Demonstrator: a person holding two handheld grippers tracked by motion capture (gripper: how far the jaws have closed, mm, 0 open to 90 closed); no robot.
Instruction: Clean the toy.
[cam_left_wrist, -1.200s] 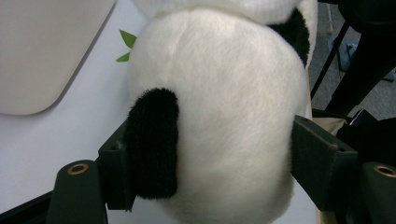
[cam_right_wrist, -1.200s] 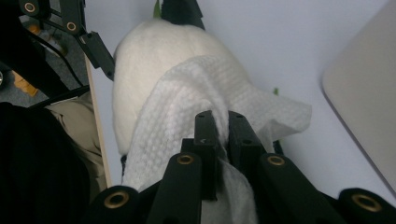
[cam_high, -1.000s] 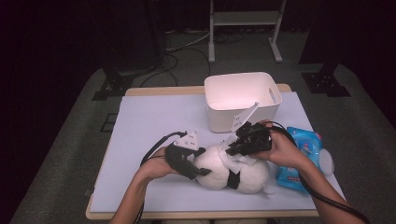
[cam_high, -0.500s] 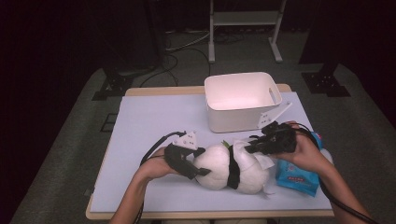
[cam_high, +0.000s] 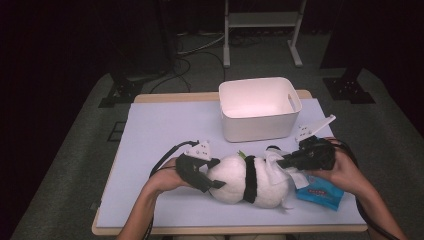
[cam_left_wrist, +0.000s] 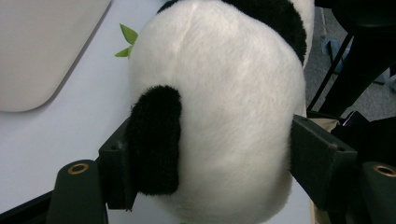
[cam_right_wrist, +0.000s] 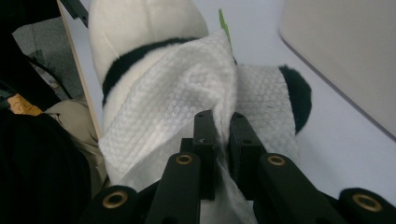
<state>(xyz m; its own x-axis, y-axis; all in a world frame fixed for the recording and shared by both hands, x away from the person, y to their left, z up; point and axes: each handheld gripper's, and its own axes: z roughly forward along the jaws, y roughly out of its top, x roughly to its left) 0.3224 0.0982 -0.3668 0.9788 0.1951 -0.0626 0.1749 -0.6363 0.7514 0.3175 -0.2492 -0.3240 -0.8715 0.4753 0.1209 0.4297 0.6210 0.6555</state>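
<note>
A white and black plush panda (cam_high: 247, 180) lies on its side near the table's front edge. My left gripper (cam_high: 200, 175) clamps the panda's round end (cam_left_wrist: 219, 116), one jaw on each side of it. My right gripper (cam_high: 290, 161) is shut on a white textured wipe (cam_right_wrist: 187, 93) that is draped over the panda's other end, next to a black ear (cam_right_wrist: 296, 95). In the high view the wipe (cam_high: 277, 165) lies on the panda's right part. A small green leaf (cam_left_wrist: 125, 39) sticks out beside the plush.
A white plastic bin (cam_high: 259, 107) stands open behind the panda at mid table. A blue wipes packet (cam_high: 320, 192) lies under my right hand near the front right. The pale table cover (cam_high: 160, 130) is bare at the left and back left.
My right gripper has pulled to the right, away from the panda's middle, with the wipe in its jaws. The left gripper has kept its hold on the panda.
</note>
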